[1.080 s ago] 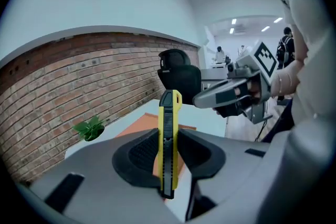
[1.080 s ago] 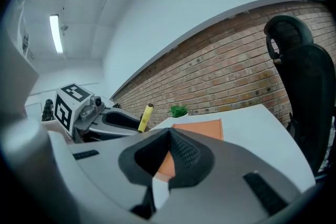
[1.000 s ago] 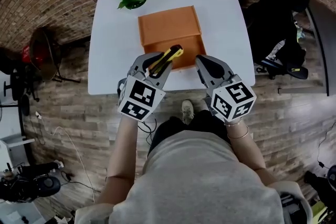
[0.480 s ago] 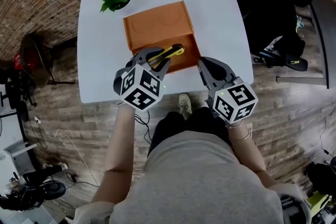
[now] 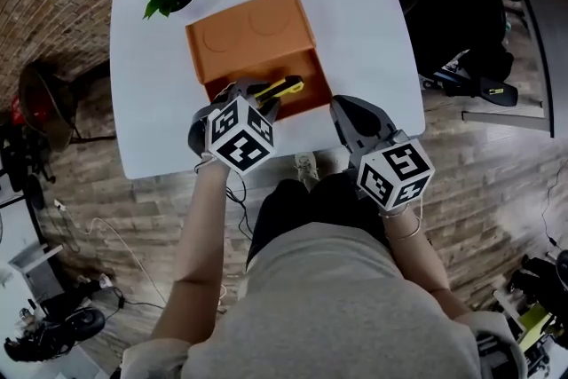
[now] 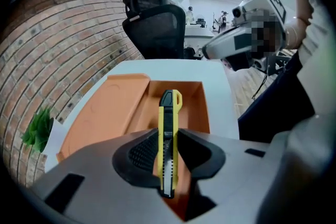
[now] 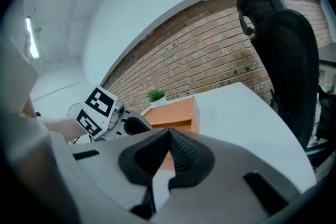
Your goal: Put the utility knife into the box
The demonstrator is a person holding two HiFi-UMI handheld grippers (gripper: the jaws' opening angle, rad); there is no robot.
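Head view: the left gripper [image 5: 256,98] pinches the utility knife [image 5: 284,88] over the near edge of the box [image 5: 248,35] on the white table [image 5: 373,13]. Left gripper view: gripped at one end, the knife could pivot on release and strike the box's wall. Right gripper view: the right gripper [image 7: 168,139], pressed together on nothing, hangs beside the box, with a brick wall [image 7: 210,47] beyond it.

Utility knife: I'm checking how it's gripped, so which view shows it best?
The left gripper view: the utility knife shows whole, clamped in the left gripper, pointing over the open box. The head view shows only its yellow end past that gripper; the right gripper view doesn't show it.
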